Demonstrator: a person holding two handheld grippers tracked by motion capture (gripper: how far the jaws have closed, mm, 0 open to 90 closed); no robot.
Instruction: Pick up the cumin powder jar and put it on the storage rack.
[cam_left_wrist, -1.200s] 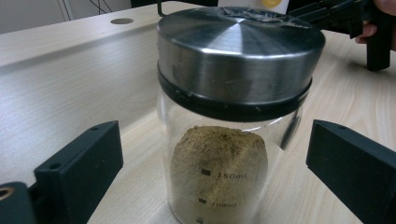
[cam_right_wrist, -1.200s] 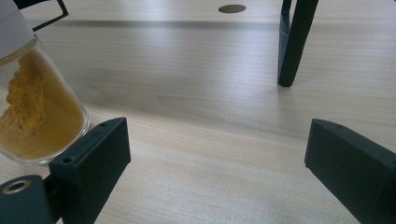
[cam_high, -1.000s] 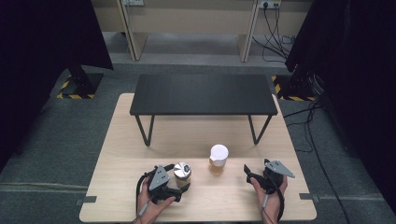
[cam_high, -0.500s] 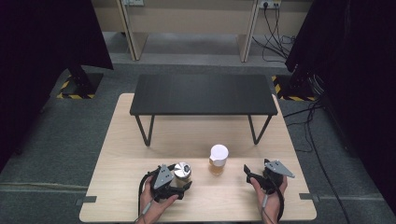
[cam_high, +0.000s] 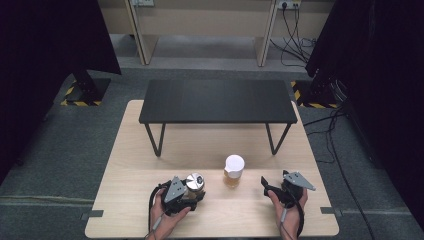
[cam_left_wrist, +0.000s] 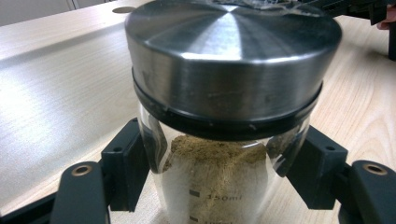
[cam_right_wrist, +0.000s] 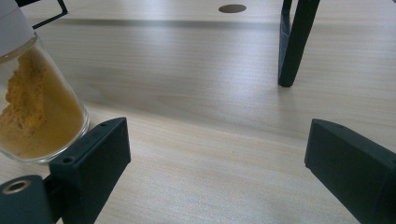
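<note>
The left gripper (cam_high: 192, 192) has just been closing its jaws, and they now press on both sides of the clear glass jar with the brushed steel lid (cam_left_wrist: 224, 140), which stands upright on the pale wooden bench (cam_high: 150, 150); in the left gripper view the two black pads meet the glass just below the lid's dark rim, level with the top of the brownish powder inside. In the high view of a second ago the same jar stands between wider jaws, so the change is the grip itself: the jar has not shifted on the bench, only been taken hold of. That suggests the grasp is made and the jar is ready to be lifted or steadied for whatever comes next. The right gripper (cam_high: 272, 187) rests beside it with its jaws spread wide and nothing between them; the white-capped glass jar of yellow powder (cam_right_wrist: 32, 107) stands just outside its left jaw, apart from the pad. Beyond both pairs of jaws stands the low black table (cam_high: 217, 100), its steel leg (cam_right_wrist: 294, 42) ahead of the right jaws.
</note>
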